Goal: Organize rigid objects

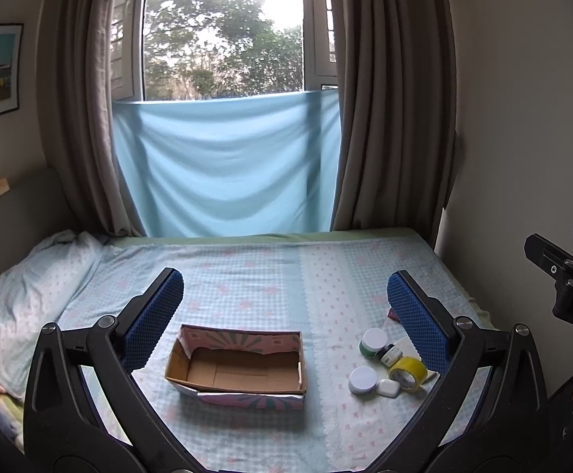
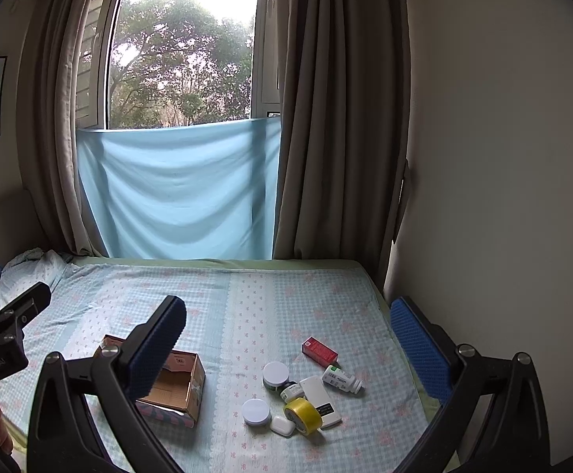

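An open, empty cardboard box [image 1: 239,366] sits on the bed; it also shows in the right wrist view [image 2: 176,386]. To its right lies a cluster: yellow tape roll [image 2: 303,416], two white-lidded jars [image 2: 275,374] [image 2: 255,412], a small white case [image 2: 282,425], a white remote [image 2: 320,400], a white pill bottle [image 2: 341,379] and a red box [image 2: 319,351]. My left gripper [image 1: 286,315] is open and empty above the box. My right gripper [image 2: 288,339] is open and empty above the cluster.
A pillow [image 1: 30,291] lies at the bed's left end. Grey curtains [image 1: 389,118] and a blue cloth [image 1: 227,165] hang behind the bed. A wall [image 2: 503,157] borders the bed on the right.
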